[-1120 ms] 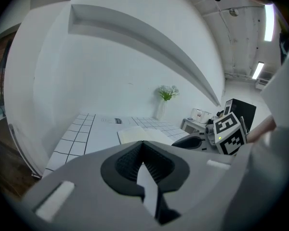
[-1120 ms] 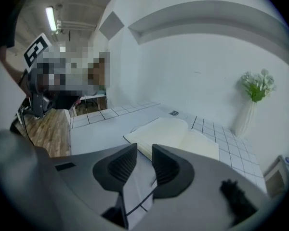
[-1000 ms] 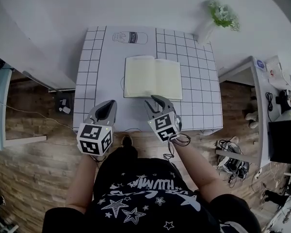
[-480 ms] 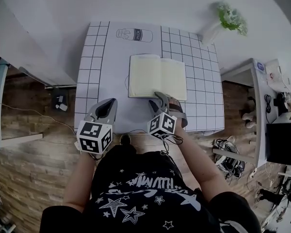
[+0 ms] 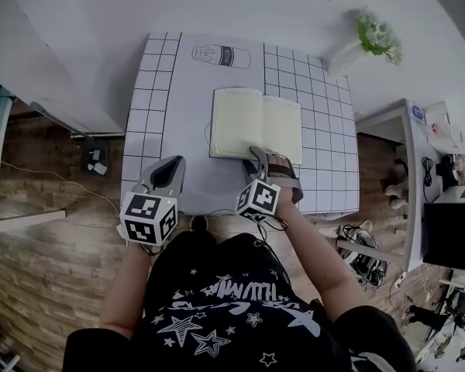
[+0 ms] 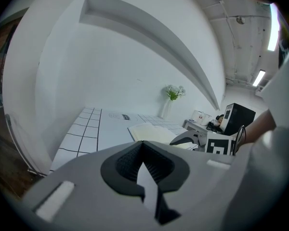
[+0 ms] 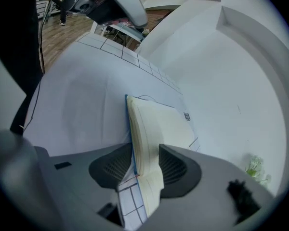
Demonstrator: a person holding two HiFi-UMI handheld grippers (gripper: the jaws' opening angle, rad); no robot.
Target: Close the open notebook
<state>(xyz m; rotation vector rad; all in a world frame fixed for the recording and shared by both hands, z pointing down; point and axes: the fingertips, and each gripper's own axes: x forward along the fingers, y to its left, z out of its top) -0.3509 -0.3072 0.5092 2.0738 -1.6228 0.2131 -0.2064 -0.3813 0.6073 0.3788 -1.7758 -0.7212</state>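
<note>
Near edge of notebook (image 5: 256, 122) — under right gripper (image 5: 269, 156)

head view: steeply down from above onto the white gridded desk (image 5: 178, 122), far.
left gripper view: low, looking across the desk.
right gripper view: close over the open cream-paged notebook (image 7: 159, 124).
shared: desk, notebook.
</note>
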